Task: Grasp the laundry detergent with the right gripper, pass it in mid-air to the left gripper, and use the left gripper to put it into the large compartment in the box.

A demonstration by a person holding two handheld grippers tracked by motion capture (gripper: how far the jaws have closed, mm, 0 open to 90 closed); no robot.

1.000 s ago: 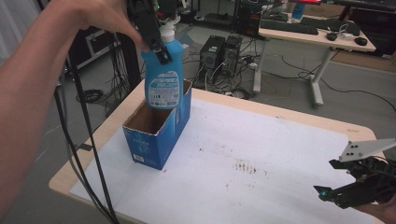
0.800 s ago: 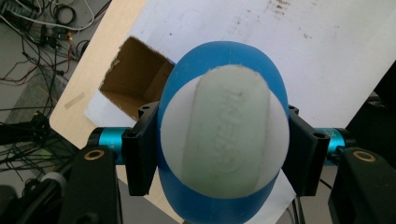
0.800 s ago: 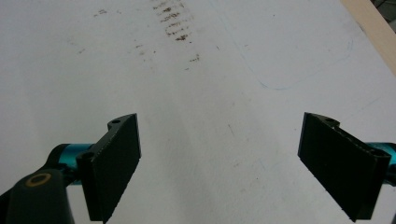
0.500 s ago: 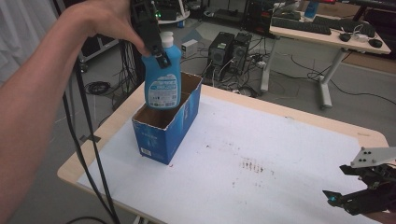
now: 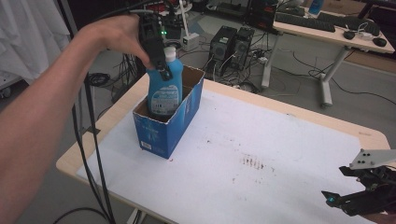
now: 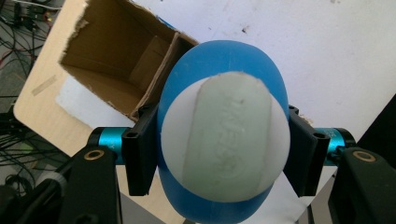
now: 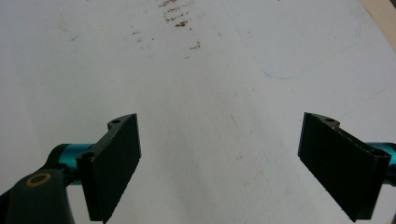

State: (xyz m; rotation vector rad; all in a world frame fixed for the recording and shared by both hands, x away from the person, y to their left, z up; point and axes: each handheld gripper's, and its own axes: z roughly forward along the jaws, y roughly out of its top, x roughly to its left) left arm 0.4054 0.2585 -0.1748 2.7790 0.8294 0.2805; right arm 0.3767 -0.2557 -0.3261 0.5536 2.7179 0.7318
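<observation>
The blue plastic detergent bottle with a pale flip cap (image 5: 165,88) stands upright, its lower half sunk in the open blue cardboard box (image 5: 170,122), at the box's 7 o'clock end. The left hand-held gripper (image 5: 159,58) clamps the bottle's shoulders just below the cap, jaws pressed on either side. The box sits toward 10 o'clock on the white-covered tabletop (image 5: 261,140). Well apart at 4 o'clock, the right hand-held gripper (image 5: 348,198) hangs over bare tabletop, jaws spread wide, gripping nothing.
</observation>
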